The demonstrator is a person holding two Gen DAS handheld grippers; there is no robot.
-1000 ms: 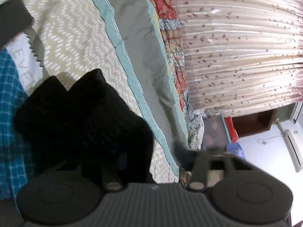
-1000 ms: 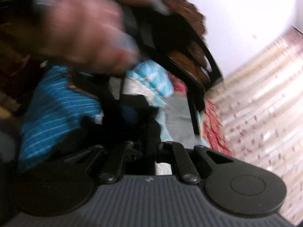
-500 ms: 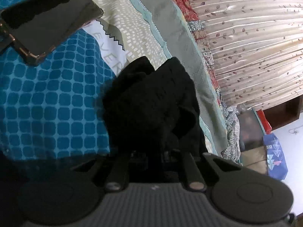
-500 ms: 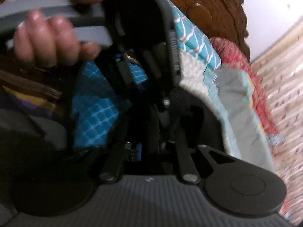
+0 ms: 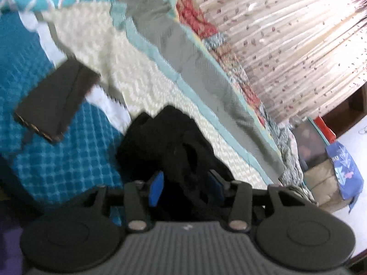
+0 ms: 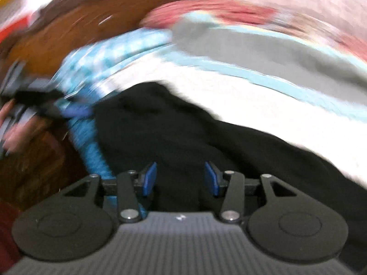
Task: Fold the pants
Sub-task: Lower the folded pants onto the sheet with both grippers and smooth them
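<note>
The black pants [image 5: 169,142] lie bunched on the bed, a fold of them reaching back between the blue pads [image 5: 157,189] of my left gripper [image 5: 186,186]. Its jaws are opening and the left pad's face shows bare, so the cloth is loose between them. In the blurred right wrist view the pants [image 6: 188,133] spread across the cream bedcover [image 6: 263,100]. My right gripper [image 6: 180,178] hangs just over them, jaws opening, both blue pads [image 6: 150,178] clear of the cloth.
A dark flat phone [image 5: 57,100] rests on the blue checked spread [image 5: 57,160]. A grey blanket strip [image 5: 206,73] runs along the bed's far side by the curtain [image 5: 286,45]. Bags [image 5: 344,167] stand on the floor. A hand with the other gripper [image 6: 13,110] shows before the wooden headboard [image 6: 75,29].
Both grippers, shut on black cloth before, now have their pads apart. The right view has rolled and swung across the bed; the left one has drawn back from the phone.
</note>
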